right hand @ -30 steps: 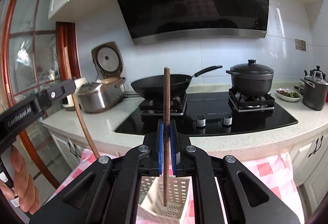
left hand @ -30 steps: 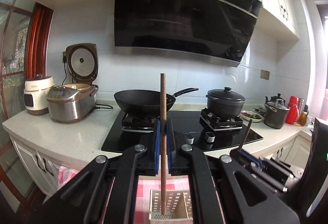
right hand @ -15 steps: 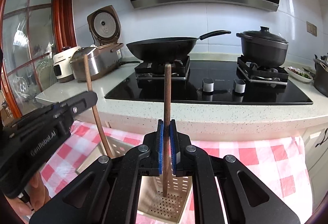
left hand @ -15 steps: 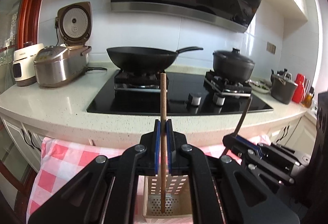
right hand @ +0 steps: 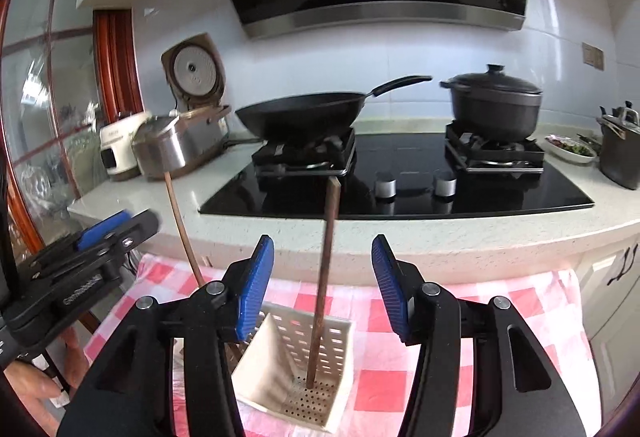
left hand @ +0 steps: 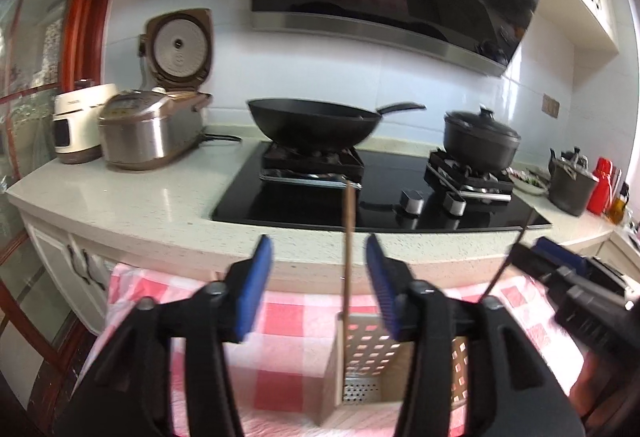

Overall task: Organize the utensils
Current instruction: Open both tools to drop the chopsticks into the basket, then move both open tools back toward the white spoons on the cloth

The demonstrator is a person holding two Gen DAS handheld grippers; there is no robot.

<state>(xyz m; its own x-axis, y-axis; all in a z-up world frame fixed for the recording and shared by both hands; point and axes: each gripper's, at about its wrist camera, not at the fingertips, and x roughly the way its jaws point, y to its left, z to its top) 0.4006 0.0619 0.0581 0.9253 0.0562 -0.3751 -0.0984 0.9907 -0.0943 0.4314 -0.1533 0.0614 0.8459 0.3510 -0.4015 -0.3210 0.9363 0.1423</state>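
Note:
A white perforated utensil holder (right hand: 316,365) stands on a red-checked cloth; it also shows in the left wrist view (left hand: 372,361). One brown chopstick (left hand: 349,253) stands in it between the wide-open jaws of my left gripper (left hand: 318,277), touching neither pad. A second brown chopstick (right hand: 325,277) stands in the holder between the wide-open jaws of my right gripper (right hand: 322,281), free of both pads. The first chopstick (right hand: 182,225) leans at the left in the right wrist view, beside the left gripper (right hand: 100,237). The right gripper (left hand: 560,261) shows at the right of the left wrist view.
Behind the cloth (right hand: 460,317) runs a pale counter with a black hob (right hand: 400,177), a wok (right hand: 304,113), a lidded black pot (right hand: 496,101) and an open rice cooker (right hand: 180,141). A kettle (left hand: 572,181) and red flask (left hand: 604,185) stand at the far right.
Both grippers have opened and let go of their chopsticks, which now stand loose in the holder. Both grippers have also lowered toward the holder.

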